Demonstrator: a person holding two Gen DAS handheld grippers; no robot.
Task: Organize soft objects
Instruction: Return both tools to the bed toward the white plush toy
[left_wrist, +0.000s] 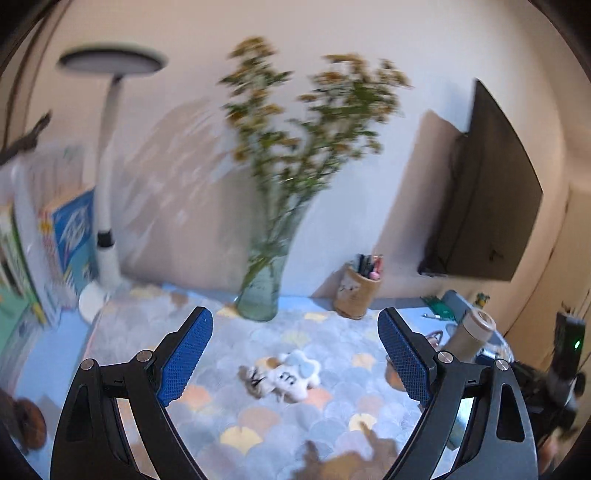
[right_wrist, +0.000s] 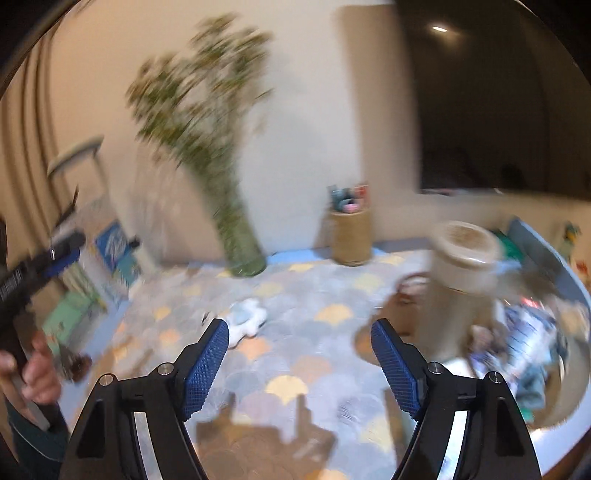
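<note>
A small white and pale blue plush toy (left_wrist: 293, 376) lies on the scallop-patterned table cover (left_wrist: 258, 417), with a tan plush piece (left_wrist: 255, 382) touching its left side. My left gripper (left_wrist: 294, 315) hangs above and in front of them, open, with nothing between its blue pads. In the right wrist view the same plush toy (right_wrist: 245, 319) lies just beyond the left fingertip. My right gripper (right_wrist: 300, 326) is open and empty over the cover. A hand (right_wrist: 31, 373) holds the left gripper at the left edge of that view.
A glass vase of flowers (left_wrist: 260, 288), a pen holder (left_wrist: 354, 295) and a white desk lamp (left_wrist: 105, 236) stand along the back wall. Books (left_wrist: 70, 236) stand at the left. A beige flask (right_wrist: 461, 273) and a cluttered bowl (right_wrist: 532, 343) sit at the right. A brown furry thing (left_wrist: 351, 459) lies near the front edge.
</note>
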